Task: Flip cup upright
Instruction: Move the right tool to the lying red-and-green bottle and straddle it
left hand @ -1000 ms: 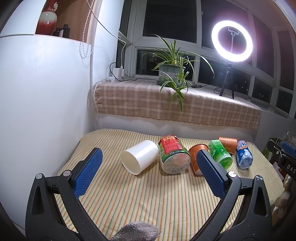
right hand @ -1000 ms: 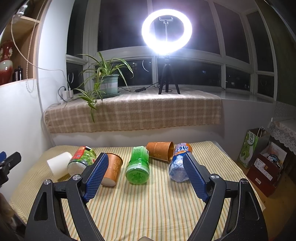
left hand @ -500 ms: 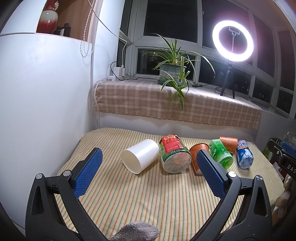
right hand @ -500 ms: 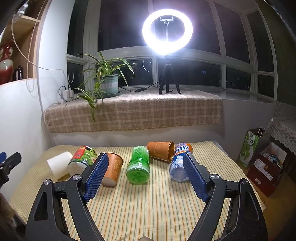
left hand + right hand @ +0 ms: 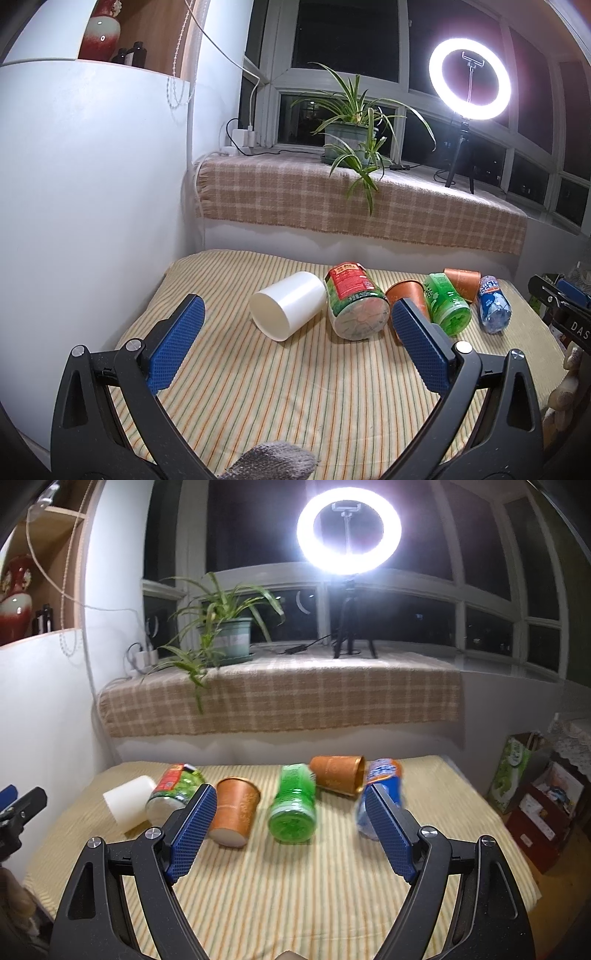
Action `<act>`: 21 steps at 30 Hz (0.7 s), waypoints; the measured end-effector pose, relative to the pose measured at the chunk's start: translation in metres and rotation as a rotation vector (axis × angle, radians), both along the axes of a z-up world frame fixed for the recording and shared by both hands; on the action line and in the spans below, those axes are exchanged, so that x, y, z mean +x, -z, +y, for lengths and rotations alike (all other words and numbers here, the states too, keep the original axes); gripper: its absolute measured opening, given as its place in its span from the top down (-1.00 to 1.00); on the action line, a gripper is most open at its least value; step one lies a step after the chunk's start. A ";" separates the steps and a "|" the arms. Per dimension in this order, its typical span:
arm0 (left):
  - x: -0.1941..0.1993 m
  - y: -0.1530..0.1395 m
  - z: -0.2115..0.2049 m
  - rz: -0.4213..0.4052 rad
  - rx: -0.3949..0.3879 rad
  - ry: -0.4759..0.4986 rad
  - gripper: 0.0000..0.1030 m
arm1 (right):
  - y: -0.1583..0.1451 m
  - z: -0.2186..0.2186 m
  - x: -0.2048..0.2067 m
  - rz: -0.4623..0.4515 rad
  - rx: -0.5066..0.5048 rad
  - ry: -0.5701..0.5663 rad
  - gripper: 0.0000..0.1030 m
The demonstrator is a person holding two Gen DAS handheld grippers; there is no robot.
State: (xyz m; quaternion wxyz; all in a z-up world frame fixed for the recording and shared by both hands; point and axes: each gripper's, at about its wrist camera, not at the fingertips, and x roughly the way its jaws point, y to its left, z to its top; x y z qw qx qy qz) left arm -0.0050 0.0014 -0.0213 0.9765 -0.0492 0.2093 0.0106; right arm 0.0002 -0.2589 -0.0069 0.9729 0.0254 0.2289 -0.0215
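Several cups and bottles lie on their sides in a row on the striped table (image 5: 295, 387). From the left: a white cup (image 5: 288, 310) (image 5: 129, 803), a red-and-green can (image 5: 356, 310) (image 5: 173, 792), an orange paper cup (image 5: 406, 295) (image 5: 234, 810), a green bottle (image 5: 445, 308) (image 5: 293, 805), a second orange cup (image 5: 461, 282) (image 5: 338, 775) and a blue bottle (image 5: 493, 308) (image 5: 384, 779). My left gripper (image 5: 297, 302) is open and empty, short of the white cup and the can. My right gripper (image 5: 290, 790) is open and empty, short of the green bottle.
A white curved wall (image 5: 92, 221) borders the table's left side. Behind the table is a checked-cloth ledge (image 5: 280, 698) with a potted plant (image 5: 225, 642) and a ring light (image 5: 349, 530). Bags and boxes (image 5: 535, 805) sit on the floor to the right. A gloved hand (image 5: 273, 458) shows at the bottom.
The right wrist view is now slightly blurred and the scene has shifted a little up and to the right; that gripper is moving. The left gripper has barely moved. Nothing on the table has moved.
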 end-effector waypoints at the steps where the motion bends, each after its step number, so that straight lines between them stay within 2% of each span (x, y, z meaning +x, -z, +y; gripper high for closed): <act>1: 0.001 -0.001 0.001 0.009 0.001 -0.003 -1.00 | 0.001 0.001 0.003 0.010 0.008 -0.015 -0.60; 4: 0.000 0.000 0.003 0.021 0.010 -0.007 -1.00 | 0.005 0.006 0.017 0.064 0.062 -0.087 -0.60; 13: -0.008 0.007 0.020 0.064 0.001 -0.034 -1.00 | 0.024 0.036 0.089 0.312 0.216 -0.359 -0.60; 17: -0.013 0.010 0.030 0.077 -0.009 -0.066 -1.00 | 0.027 0.054 0.118 0.402 0.260 -0.414 -0.60; 21: -0.019 0.013 0.043 0.085 -0.027 -0.100 -1.00 | 0.038 0.073 0.149 0.543 0.332 -0.479 -0.60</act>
